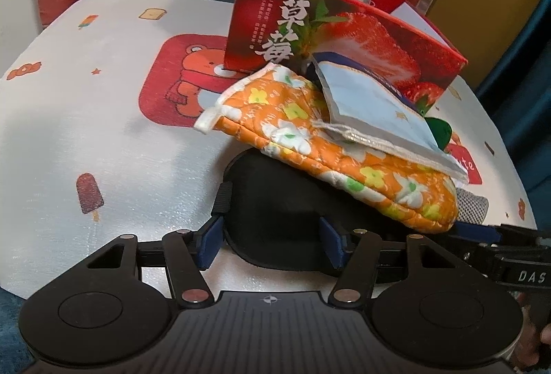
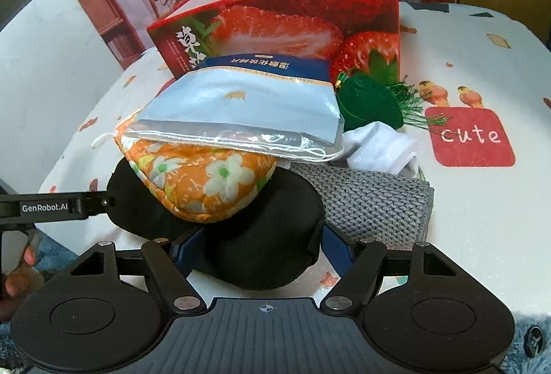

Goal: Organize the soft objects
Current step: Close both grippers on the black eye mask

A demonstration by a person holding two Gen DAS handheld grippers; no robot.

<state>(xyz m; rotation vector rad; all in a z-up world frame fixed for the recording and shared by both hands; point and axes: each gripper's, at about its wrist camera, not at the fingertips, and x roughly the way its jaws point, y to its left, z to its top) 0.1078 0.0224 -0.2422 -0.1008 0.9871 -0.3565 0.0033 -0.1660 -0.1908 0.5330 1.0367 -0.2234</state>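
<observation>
A black eye mask (image 1: 282, 198) (image 2: 275, 229) lies on the table at the bottom of a soft pile. My left gripper (image 1: 270, 243) is open around its left end, one blue pad beside the strap and the other over the mask's middle. In the right wrist view my right gripper (image 2: 260, 253) is open around the mask's right lobe, with its pads close against both sides. An orange floral quilted pouch (image 1: 310, 133) (image 2: 206, 181) rests on the mask. A light blue packet (image 1: 372, 105) (image 2: 248, 105) lies on top of the pouch.
A red strawberry box (image 1: 344, 40) (image 2: 292, 19) stands open-topped behind the pile. A green tasselled pouch (image 2: 368, 105), a white cloth (image 2: 382, 147) and a grey knit piece (image 2: 372, 202) lie at the right. The cartoon tablecloth (image 1: 103, 133) covers the table. A hand (image 2: 20, 270) holds the left gripper.
</observation>
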